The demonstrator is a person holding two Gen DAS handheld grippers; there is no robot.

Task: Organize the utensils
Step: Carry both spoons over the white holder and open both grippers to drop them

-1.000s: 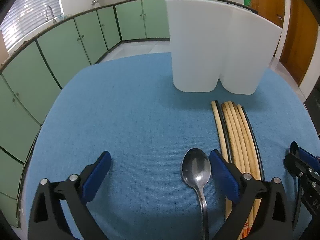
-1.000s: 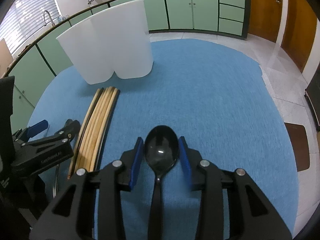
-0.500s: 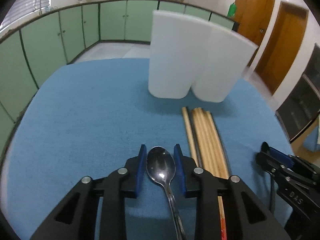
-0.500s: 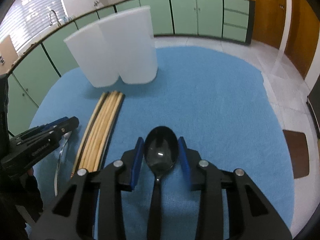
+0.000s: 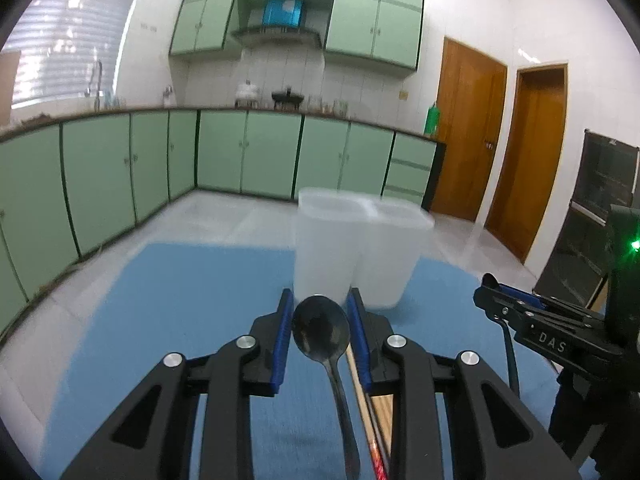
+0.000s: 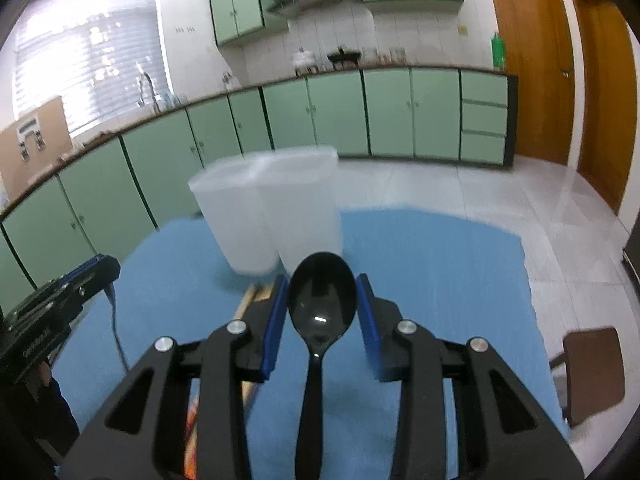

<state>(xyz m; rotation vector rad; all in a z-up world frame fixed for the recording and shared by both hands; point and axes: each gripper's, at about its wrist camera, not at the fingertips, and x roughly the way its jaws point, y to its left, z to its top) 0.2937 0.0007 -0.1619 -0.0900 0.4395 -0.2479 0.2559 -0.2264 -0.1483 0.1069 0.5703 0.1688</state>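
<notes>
My left gripper (image 5: 320,336) is shut on a metal spoon (image 5: 321,334), bowl forward, lifted above the blue tablecloth (image 5: 180,300). My right gripper (image 6: 322,312) is shut on a black plastic spoon (image 6: 322,304), also lifted. A white two-compartment holder (image 5: 360,248) stands upright ahead of both grippers; it also shows in the right wrist view (image 6: 276,216). Wooden chopsticks (image 5: 364,400) lie on the cloth under the left gripper, mostly hidden; their ends show in the right wrist view (image 6: 250,300). The right gripper appears at the right of the left wrist view (image 5: 520,308).
The table is round with a blue cloth (image 6: 440,272). Green kitchen cabinets (image 5: 120,176) run along the far wall. Wooden doors (image 5: 532,152) stand at the right. A brown stool (image 6: 592,372) sits right of the table on the tiled floor.
My left gripper closed on the metal spoon and lifted it. Both grippers rose and tilted up, so the holder now looks lower and the kitchen walls come into view.
</notes>
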